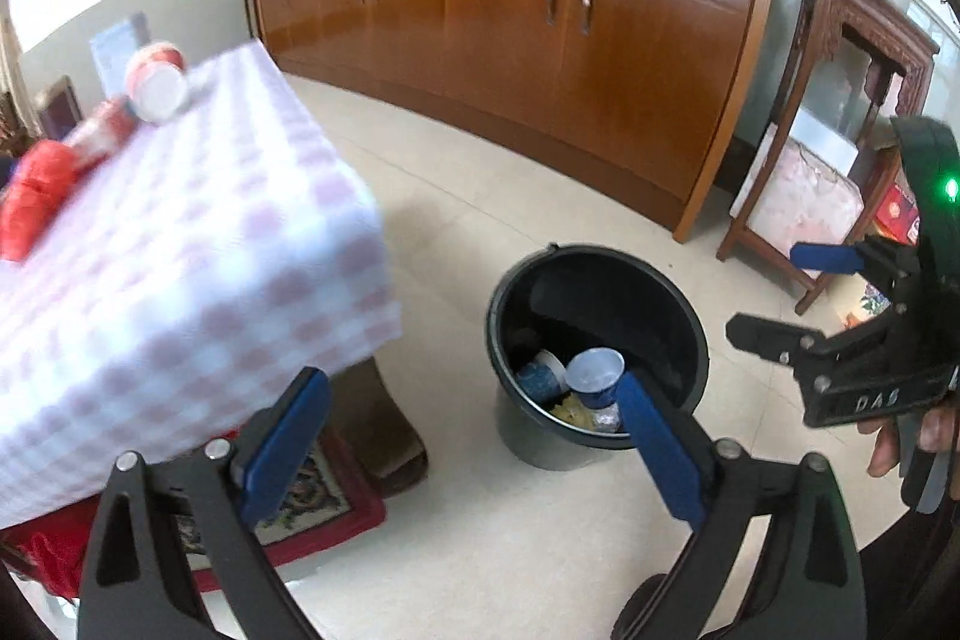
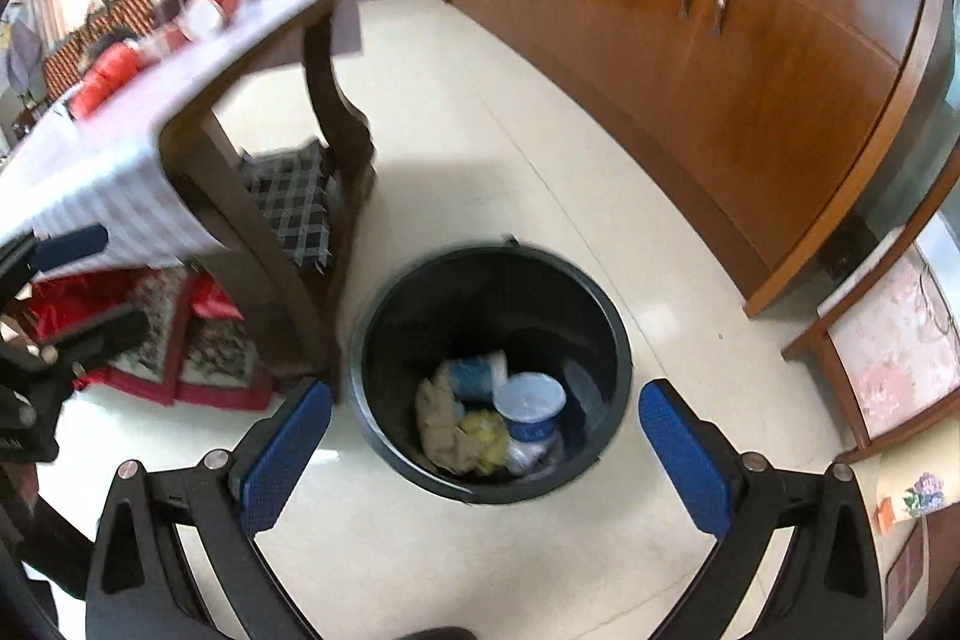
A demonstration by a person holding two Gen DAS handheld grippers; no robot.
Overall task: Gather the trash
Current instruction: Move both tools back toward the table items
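A black bin stands on the tiled floor beside the table; it also shows in the right wrist view. Inside lie blue-and-white cups, crumpled paper and yellow scraps. My right gripper is open and empty above the bin; it also shows in the left wrist view. My left gripper is open and empty, left of the bin. On the checked tablecloth lie a red-and-white cup on its side and red wrappers.
A long wooden sideboard runs along the back wall. A carved wooden stand with a cushioned stool is at right. A red patterned rug and a chair with a checked cushion sit under the table.
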